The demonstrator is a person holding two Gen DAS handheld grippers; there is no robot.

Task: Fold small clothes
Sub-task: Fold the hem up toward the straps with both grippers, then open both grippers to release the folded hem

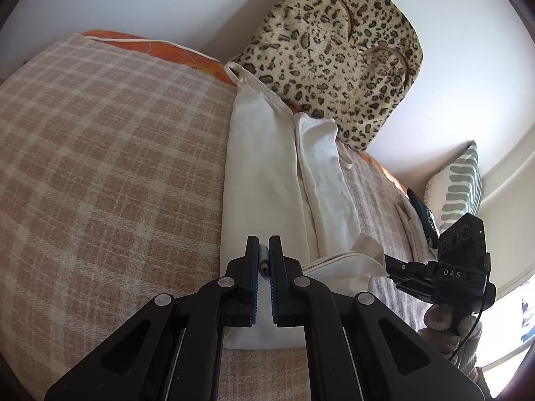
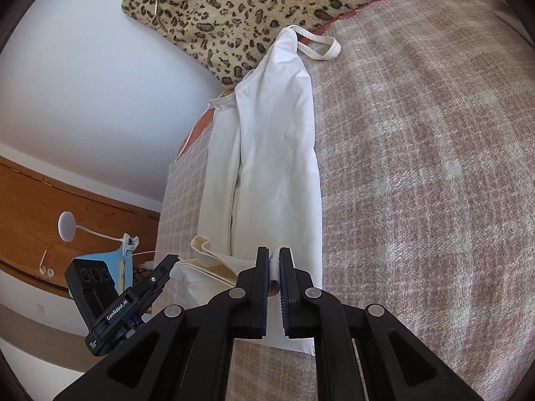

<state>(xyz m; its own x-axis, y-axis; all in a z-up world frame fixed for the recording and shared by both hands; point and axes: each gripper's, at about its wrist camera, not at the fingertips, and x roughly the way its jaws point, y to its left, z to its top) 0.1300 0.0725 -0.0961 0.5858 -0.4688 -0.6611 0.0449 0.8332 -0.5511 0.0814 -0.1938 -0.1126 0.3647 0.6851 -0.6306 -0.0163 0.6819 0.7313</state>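
A white top (image 1: 264,167) lies lengthwise on a checked blanket (image 1: 110,153) that covers a bed, its sides folded inward so it forms a long narrow strip. Its shoulder straps reach the far edge of the blanket, just below a leopard-print cushion (image 1: 337,53) that leans on the wall.

The left gripper (image 1: 264,260) has its jaws pressed together on the near hem of the top, a small roll of white cloth pinched between the pads. The right gripper (image 2: 274,267) is likewise clamped on the hem at the other near corner, with a fold of cloth between its pads. Between the two grips the hem is bunched and lifted off the blanket.

A green-patterned pillow (image 1: 458,187) stands at the blanket's far right corner.
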